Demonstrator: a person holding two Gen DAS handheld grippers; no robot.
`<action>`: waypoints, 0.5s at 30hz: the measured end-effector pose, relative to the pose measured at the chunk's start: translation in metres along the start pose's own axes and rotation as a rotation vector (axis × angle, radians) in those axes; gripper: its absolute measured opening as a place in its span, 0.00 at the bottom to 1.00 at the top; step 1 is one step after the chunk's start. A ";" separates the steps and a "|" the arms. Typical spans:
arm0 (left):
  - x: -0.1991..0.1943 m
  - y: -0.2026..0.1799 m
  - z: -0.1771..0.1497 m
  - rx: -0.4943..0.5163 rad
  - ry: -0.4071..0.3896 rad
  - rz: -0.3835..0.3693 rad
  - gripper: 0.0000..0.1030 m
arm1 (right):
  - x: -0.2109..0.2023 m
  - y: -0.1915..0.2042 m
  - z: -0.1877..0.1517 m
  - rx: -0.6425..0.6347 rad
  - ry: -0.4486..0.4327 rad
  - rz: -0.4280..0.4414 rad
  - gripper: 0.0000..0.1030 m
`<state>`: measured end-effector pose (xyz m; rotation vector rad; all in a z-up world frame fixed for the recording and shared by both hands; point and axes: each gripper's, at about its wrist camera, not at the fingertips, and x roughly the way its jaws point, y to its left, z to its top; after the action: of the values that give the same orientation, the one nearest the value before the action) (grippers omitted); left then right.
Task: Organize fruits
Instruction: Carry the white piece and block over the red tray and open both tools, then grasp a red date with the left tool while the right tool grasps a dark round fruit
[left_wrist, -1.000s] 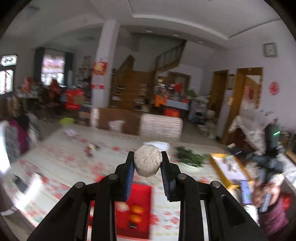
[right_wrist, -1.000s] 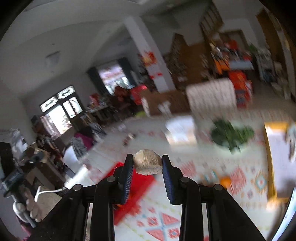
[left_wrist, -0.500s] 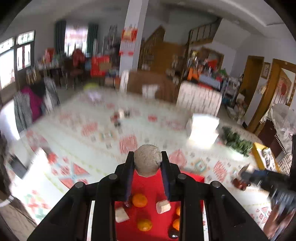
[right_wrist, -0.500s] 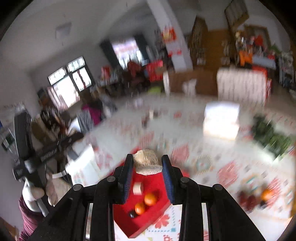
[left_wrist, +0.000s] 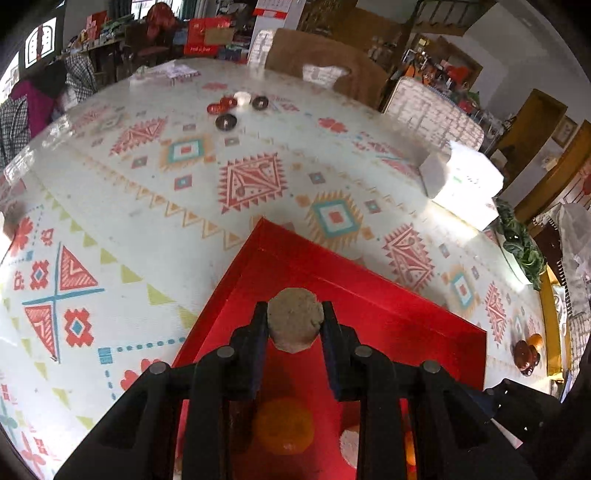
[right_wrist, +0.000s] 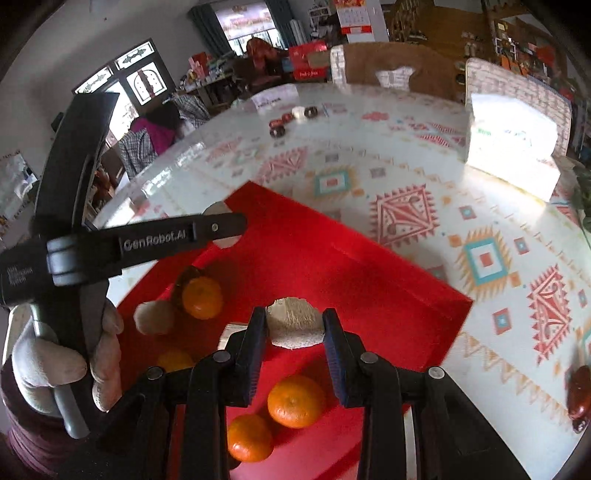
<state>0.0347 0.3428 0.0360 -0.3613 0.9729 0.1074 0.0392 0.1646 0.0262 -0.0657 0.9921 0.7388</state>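
Note:
A red tray (left_wrist: 369, 295) lies on the patterned table; it also shows in the right wrist view (right_wrist: 351, 266). My left gripper (left_wrist: 295, 325) is shut on a round beige fruit (left_wrist: 295, 319) above the tray's far part. My right gripper (right_wrist: 295, 325) is shut on a pale cut fruit piece (right_wrist: 294, 323) above the tray's middle. In the tray lie several oranges (right_wrist: 295, 400), (right_wrist: 202, 297) and a beige fruit (right_wrist: 153, 316). The left gripper (right_wrist: 225, 227) also shows in the right wrist view, over the tray's left edge.
A white tissue box (left_wrist: 461, 184) stands on the table at right. Small dark and red round items (left_wrist: 226, 121) lie at the far side. Brown fruits (left_wrist: 526, 354) lie right of the tray. Leafy greens (left_wrist: 521, 240) sit at the right edge. Chairs stand behind.
Both grippers have tilted down and come lower over the red tray, each still holding its fruit. The tray now fills the lower view.

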 end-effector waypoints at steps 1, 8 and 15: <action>0.002 0.001 -0.001 -0.004 0.002 0.005 0.25 | 0.004 0.000 0.001 -0.005 0.004 -0.007 0.33; -0.007 0.003 -0.001 -0.031 -0.008 -0.027 0.42 | 0.002 0.003 -0.003 -0.008 -0.007 -0.012 0.33; -0.070 -0.028 -0.012 0.050 -0.147 0.020 0.68 | -0.037 0.001 -0.005 0.004 -0.094 -0.015 0.39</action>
<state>-0.0067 0.3176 0.0947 -0.2935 0.8331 0.1260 0.0231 0.1434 0.0524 -0.0341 0.9025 0.7198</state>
